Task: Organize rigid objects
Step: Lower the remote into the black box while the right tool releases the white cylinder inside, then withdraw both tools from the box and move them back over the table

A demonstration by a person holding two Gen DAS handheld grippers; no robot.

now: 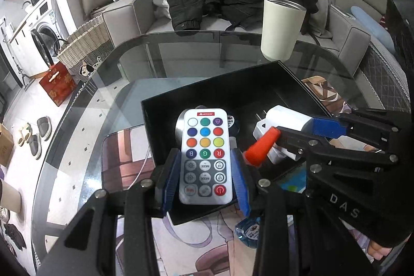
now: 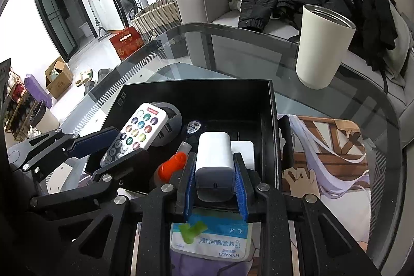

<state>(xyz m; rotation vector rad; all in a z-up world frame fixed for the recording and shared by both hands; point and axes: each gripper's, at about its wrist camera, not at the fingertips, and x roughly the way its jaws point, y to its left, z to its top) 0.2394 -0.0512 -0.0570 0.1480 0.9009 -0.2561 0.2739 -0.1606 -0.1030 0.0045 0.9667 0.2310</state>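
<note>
I see a glass-topped desk with a rounded edge. Directly on the glass: a printed illustrated mat at the near side, and a cream tumbler standing upright near the far edge, well apart from the rest. On the mat I see an open black box, a white HYNAUT packet just beside its near wall, and a blue-labelled item, partly hidden.

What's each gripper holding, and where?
Left gripper: remote, by its lower side edges. Right gripper: white charger, by its sides.
</note>
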